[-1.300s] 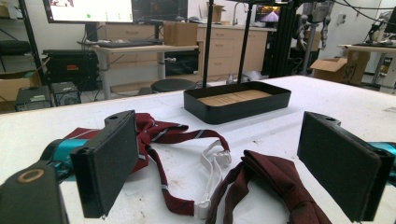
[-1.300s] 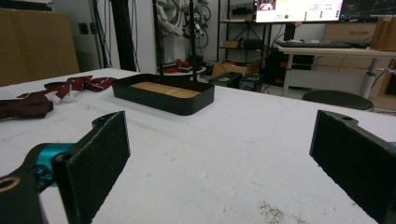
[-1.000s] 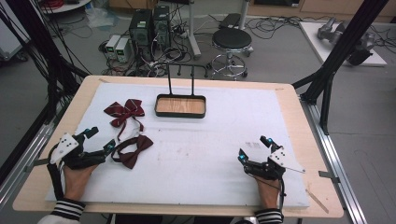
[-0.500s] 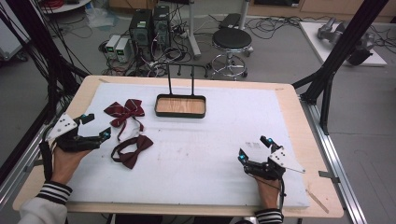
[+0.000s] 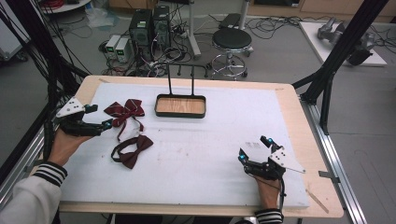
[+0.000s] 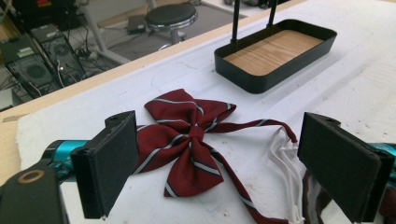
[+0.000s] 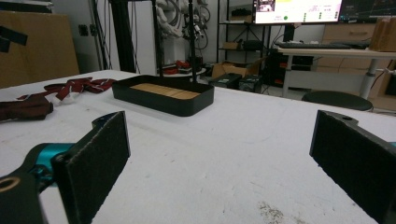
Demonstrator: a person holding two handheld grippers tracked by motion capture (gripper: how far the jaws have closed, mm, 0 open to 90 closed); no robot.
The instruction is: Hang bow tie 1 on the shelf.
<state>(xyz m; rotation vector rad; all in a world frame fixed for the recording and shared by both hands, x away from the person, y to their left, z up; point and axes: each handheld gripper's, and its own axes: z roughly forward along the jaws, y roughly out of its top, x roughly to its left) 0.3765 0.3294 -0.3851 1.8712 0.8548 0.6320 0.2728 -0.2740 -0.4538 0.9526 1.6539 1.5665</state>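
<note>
two bow ties (image 5: 124, 110) (image 5: 131, 152), one black tray (image 5: 180, 112), two grippers (image 5: 104, 125) (image 5: 253, 148), one stool (image 5: 232, 40)

The striped maroon cloth bow tie (image 6: 189, 140) has a soft sheen. The black tray (image 6: 280, 58) has matt walls and a pale wood-grain floor. The desk's white cover (image 5: 201, 154) looks rough and scuffed. The black jaws are faced with matt, felt-like pads.

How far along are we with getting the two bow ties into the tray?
Nothing looks done yet: the tray has only its bare wooden floor. In hand: the left gripper, open, is lined up on the striped bow tie but not touching it. Left: both ties, including the dark bow tie on the white mat. The right gripper sits open near the mat's front edge, holding nothing.
</note>
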